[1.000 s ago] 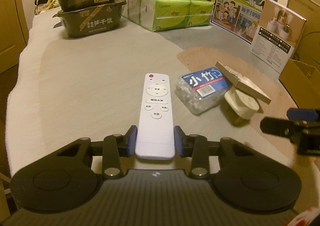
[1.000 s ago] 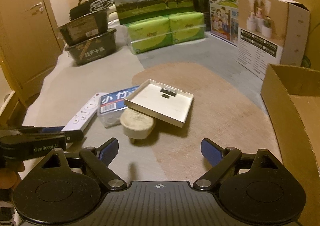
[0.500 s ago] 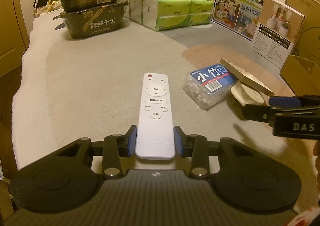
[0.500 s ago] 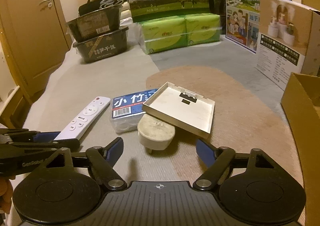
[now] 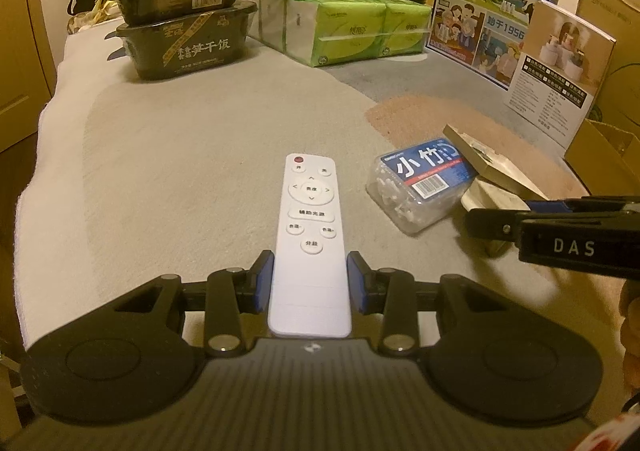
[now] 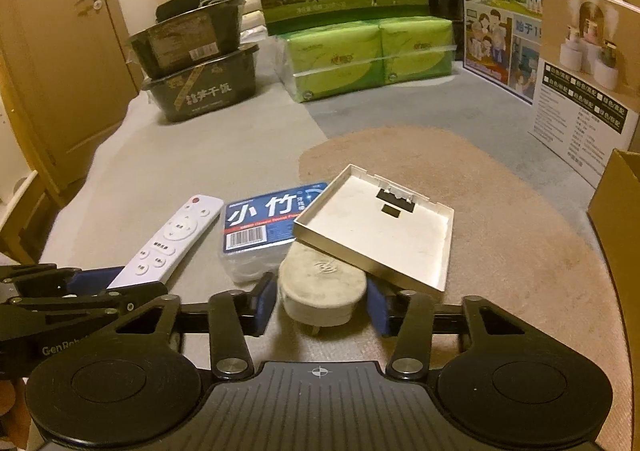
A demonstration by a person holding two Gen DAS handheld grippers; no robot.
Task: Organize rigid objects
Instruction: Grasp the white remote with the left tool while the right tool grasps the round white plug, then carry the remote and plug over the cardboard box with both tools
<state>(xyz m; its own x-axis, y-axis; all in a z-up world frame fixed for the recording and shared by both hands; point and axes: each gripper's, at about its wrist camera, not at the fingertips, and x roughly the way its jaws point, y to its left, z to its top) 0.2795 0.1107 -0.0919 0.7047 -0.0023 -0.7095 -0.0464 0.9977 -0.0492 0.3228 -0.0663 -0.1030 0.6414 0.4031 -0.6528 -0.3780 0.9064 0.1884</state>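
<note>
White plastic remote control (image 5: 310,239) lies on the grey cloth-covered surface (image 5: 180,155), its near end clenched between the left claw (image 5: 310,283) pads. Just right sits a clear floss-pick box (image 6: 264,235), then a cream plug adapter (image 6: 322,291), which the right claw (image 6: 322,301) has just been closing around, a shallow tray (image 6: 380,231) leaning on it.

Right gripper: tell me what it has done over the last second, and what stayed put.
The right gripper moved forward to the round white plug and its fingers have just been closing around it; whether they press on it yet is unclear. The left gripper stayed shut on the white remote. The floss pick box and flat tray have not shifted.
</note>
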